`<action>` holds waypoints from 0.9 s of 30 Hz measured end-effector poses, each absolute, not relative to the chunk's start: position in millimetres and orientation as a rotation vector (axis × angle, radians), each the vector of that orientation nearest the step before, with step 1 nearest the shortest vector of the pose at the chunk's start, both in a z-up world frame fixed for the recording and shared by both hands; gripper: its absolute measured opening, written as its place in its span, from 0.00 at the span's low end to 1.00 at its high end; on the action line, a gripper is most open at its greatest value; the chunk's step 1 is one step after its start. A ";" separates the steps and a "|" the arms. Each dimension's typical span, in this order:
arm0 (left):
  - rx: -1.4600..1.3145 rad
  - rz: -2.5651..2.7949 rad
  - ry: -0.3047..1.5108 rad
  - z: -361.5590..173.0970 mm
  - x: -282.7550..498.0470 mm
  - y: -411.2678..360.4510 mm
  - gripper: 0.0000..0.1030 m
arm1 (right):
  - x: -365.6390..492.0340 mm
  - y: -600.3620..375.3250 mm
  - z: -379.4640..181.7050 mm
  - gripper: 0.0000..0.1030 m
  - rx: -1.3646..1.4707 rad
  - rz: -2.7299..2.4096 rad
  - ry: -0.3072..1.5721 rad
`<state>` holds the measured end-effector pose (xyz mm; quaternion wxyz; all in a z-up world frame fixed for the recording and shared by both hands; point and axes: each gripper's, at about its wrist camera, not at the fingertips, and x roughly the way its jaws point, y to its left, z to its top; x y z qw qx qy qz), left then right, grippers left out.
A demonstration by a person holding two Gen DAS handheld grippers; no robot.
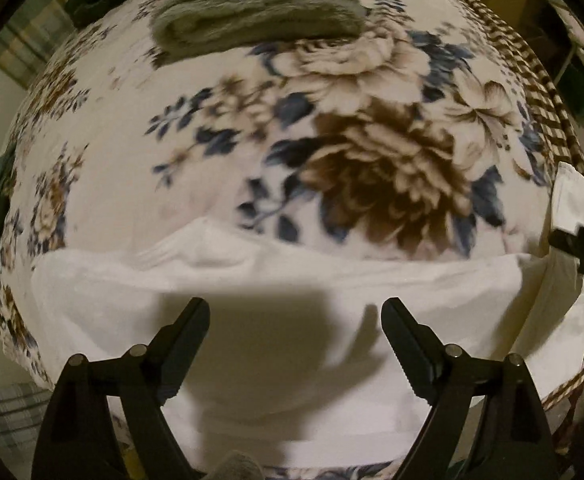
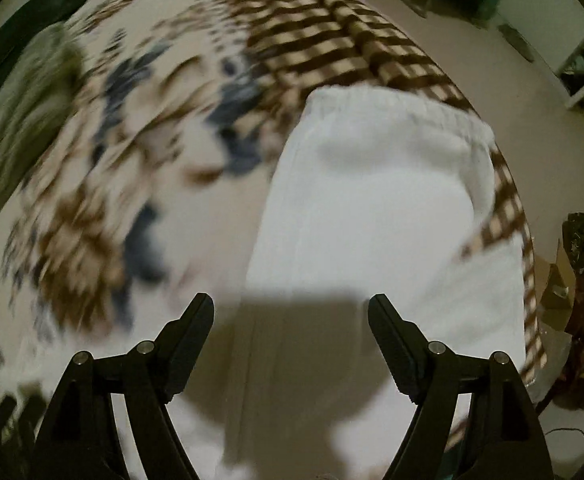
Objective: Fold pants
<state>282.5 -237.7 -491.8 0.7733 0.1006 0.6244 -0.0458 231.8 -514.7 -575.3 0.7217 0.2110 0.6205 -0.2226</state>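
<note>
while the white pants (image 2: 380,208) lie flat on the floral blanket (image 1: 220,128) — left gripper (image 1: 296,312) and right gripper (image 2: 291,308) both agape, empty — pinch matching edges, lift evenly, fold over.

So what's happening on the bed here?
A person is folding white pants laid out on a floral blanket. Both the left gripper and the right gripper hover over the pants with jaws open, holding nothing. A grey folded garment lies at the far end of the blanket.
</note>
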 end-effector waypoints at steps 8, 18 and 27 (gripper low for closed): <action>0.244 -0.080 1.373 -497.0 277.6 -255.3 0.85 | 251.9 -528.3 -589.1 0.27 0.404 -0.494 1.423; 0.196 -0.090 1.438 -497.2 242.6 -260.0 0.85 | 77.5 -586.6 -552.6 0.08 0.746 -0.762 1.313; 0.144 -0.047 1.498 -507.2 212.2 -224.1 0.85 | 22.3 -583.5 -570.0 0.49 1.018 -0.615 1.308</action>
